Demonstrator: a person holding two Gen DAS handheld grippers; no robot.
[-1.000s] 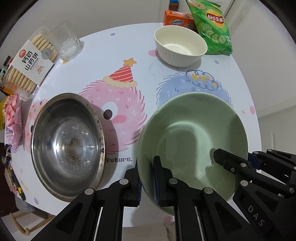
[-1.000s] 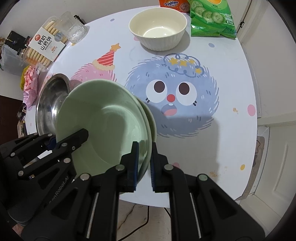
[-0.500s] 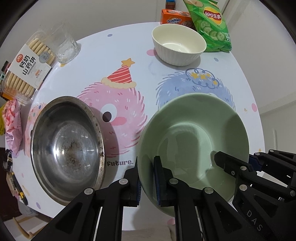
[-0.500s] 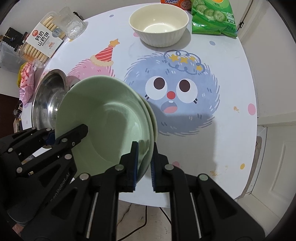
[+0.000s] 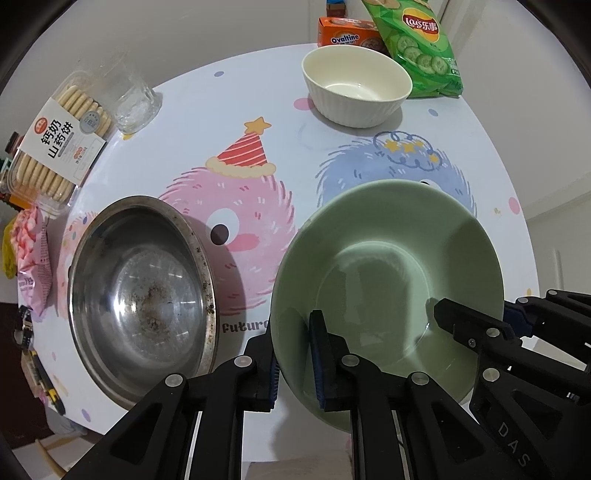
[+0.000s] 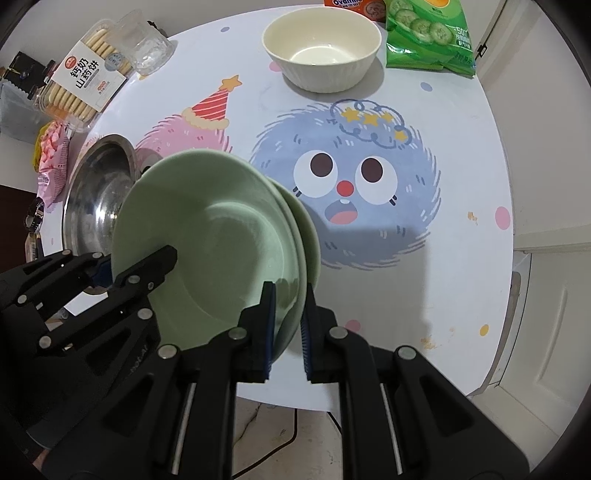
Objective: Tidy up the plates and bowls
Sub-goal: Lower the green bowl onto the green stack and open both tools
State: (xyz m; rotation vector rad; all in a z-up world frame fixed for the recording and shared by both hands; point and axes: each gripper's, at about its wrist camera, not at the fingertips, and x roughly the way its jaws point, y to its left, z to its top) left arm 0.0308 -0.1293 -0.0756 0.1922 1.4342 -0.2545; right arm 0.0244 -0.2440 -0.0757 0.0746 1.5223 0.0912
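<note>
Two pale green bowls (image 5: 388, 266), nested with the upper one slightly offset (image 6: 221, 240), hang above the round table between both grippers. My left gripper (image 5: 295, 354) straddles their left rim, one pad outside and one inside. Its jaws are opening, and the pads still touch the rim. My right gripper (image 6: 288, 325) is shut on the opposite rim of the stack. Each gripper also shows in the other's view, the right gripper (image 5: 480, 314) and the left gripper (image 6: 136, 258). A stained steel bowl (image 5: 140, 295) sits on the table left of the stack. A white ribbed bowl (image 5: 356, 85) stands at the far side.
The cartoon-printed table (image 6: 461, 147) also carries a biscuit box (image 5: 59, 147), a glass (image 5: 133, 107), a pink packet (image 5: 29, 258), an Ovaltine box (image 5: 343, 35) and a green crisp bag (image 5: 421, 48). The table's near edge lies just beneath the grippers, with floor below.
The left gripper's pads stand slightly wider apart on the rim than before. The bowls and both hands have stayed about where they were.
</note>
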